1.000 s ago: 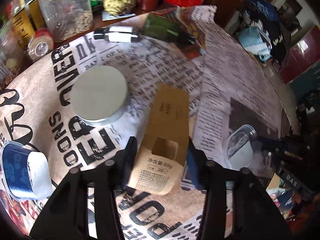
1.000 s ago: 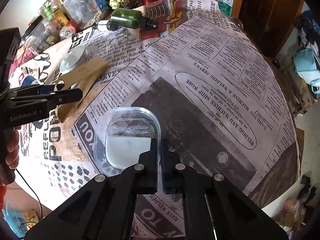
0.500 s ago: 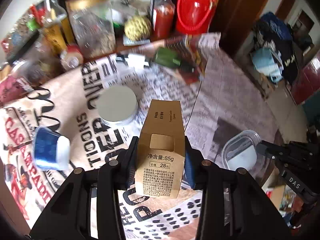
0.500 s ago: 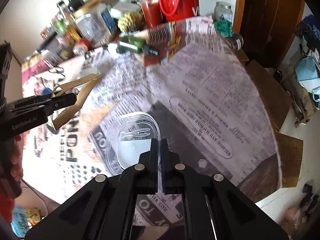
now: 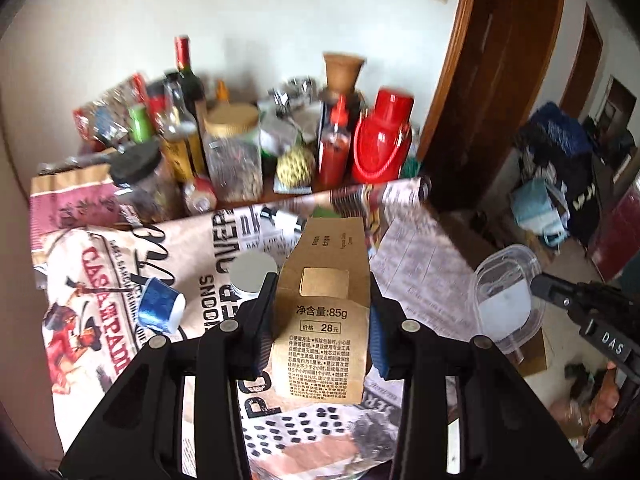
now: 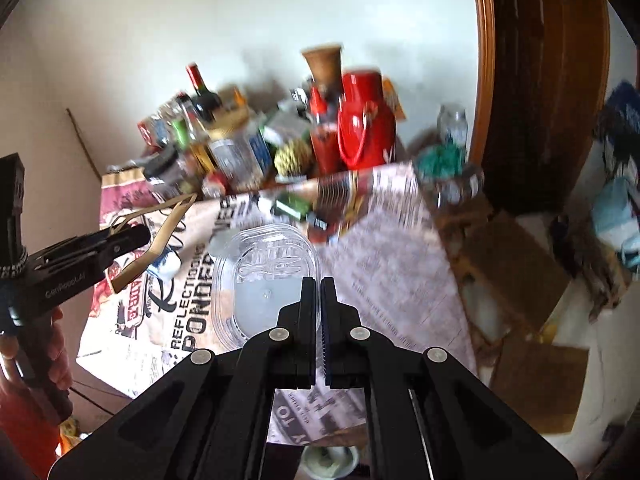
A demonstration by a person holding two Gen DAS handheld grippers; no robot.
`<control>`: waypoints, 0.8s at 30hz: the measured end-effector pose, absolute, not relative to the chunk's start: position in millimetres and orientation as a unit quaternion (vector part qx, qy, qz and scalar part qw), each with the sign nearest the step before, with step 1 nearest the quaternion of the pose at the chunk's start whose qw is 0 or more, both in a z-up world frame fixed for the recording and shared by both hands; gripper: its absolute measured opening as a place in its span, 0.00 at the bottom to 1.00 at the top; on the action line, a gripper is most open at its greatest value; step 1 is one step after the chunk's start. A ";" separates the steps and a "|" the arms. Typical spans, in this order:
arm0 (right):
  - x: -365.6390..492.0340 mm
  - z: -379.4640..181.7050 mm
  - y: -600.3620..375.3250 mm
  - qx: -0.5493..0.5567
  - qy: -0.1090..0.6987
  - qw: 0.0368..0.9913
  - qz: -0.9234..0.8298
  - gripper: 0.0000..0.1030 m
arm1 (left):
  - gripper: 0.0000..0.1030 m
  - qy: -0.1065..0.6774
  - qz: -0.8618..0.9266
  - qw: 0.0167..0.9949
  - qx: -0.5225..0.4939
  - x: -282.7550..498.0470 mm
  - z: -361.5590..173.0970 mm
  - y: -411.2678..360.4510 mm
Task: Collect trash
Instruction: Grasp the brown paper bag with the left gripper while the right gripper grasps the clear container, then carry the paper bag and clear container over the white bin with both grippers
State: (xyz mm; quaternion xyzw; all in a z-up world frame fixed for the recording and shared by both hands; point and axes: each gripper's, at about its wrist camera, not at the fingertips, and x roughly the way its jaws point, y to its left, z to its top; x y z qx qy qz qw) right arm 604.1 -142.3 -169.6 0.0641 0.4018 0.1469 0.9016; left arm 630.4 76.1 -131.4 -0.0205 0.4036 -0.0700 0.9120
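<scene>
The left claw [image 5: 322,312] is clamped on a flattened brown paper carton [image 5: 326,304], its 2 fingers pressing the carton's side edges, the carton lifted above the newspaper-covered bench [image 5: 420,272]. The right claw [image 6: 317,304], to the right, is pinched together on the near rim of a clear plastic tray [image 6: 264,276], also held off the bench. Both claws point toward the far clutter of bottles [image 5: 192,92].
</scene>
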 end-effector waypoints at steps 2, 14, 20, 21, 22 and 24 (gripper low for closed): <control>599.0 -159.1 -149.1 0.060 0.385 0.907 0.158 0.02 | 0.38 0.385 -0.054 0.921 -0.027 612.3 -117.3 68.9; 557.5 -116.5 -164.6 0.036 0.321 0.916 0.240 0.02 | 0.38 0.319 0.022 0.946 -0.058 513.4 -66.7 38.5; 527.6 -104.3 -159.6 0.040 0.300 0.916 0.264 0.02 | 0.38 0.304 0.034 0.950 -0.056 472.3 -50.8 38.4; 522.3 -102.6 -159.1 0.041 0.297 0.917 0.263 0.02 | 0.38 0.302 0.034 0.951 -0.056 467.3 -49.0 39.1; 515.0 -100.6 -156.1 0.042 0.293 0.918 0.263 0.02 | 0.38 0.299 0.035 0.952 -0.056 461.3 -47.2 39.7; 502.4 -98.4 -154.6 0.041 0.287 0.921 0.259 0.02 | 0.38 0.292 0.029 0.954 -0.054 448.1 -43.0 42.5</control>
